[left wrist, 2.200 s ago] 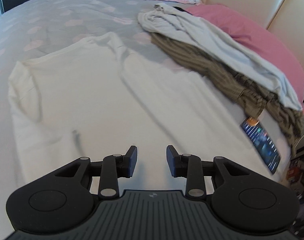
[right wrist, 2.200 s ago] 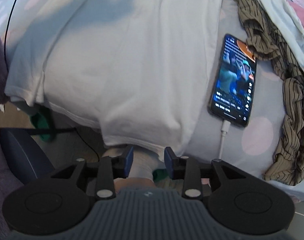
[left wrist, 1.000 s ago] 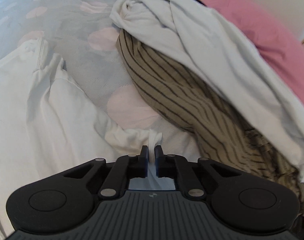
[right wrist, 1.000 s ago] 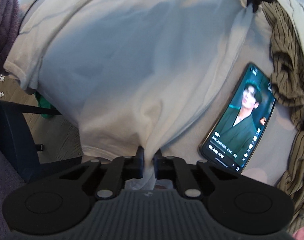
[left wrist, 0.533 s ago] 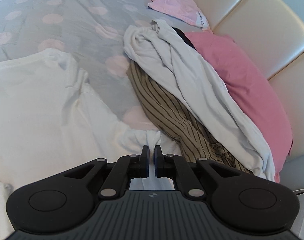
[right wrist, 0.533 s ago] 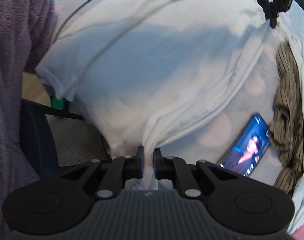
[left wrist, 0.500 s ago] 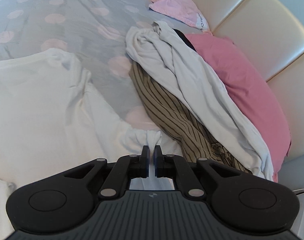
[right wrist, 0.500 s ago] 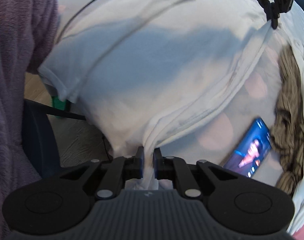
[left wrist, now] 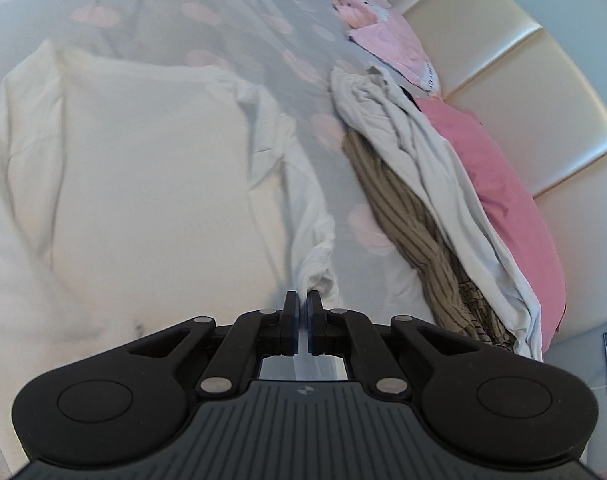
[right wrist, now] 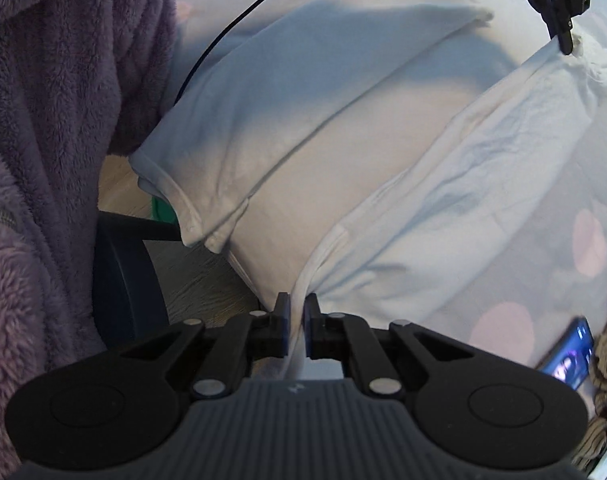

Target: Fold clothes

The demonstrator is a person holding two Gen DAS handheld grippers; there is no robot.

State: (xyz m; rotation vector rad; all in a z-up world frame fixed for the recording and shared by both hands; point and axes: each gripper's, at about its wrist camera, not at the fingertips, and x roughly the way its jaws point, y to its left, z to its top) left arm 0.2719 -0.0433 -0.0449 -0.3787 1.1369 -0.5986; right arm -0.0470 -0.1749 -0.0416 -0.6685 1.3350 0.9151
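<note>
A white shirt (left wrist: 143, 168) lies spread on the grey bed with pink dots. My left gripper (left wrist: 302, 300) is shut on the shirt's right edge near the shoulder and holds it lifted above the bed. My right gripper (right wrist: 297, 304) is shut on the same edge at the hem of the shirt (right wrist: 343, 152). The raised right side hangs as a flap between the two grippers, leaning over the shirt's body. The left gripper also shows at the top right of the right wrist view (right wrist: 565, 46), pinching the cloth.
A pile with a grey-white garment (left wrist: 423, 152) and a brown striped garment (left wrist: 415, 236) lies along a pink pillow (left wrist: 503, 184) by the cream headboard (left wrist: 503, 48). A lit phone (right wrist: 569, 354) lies on the bed. A purple fleece sleeve (right wrist: 63, 120) and a dark chair (right wrist: 123, 272) are at left.
Both grippers have lifted higher with the shirt's right edge and carried it leftward over the shirt's body. The phone has slid toward the right edge of the right wrist view.
</note>
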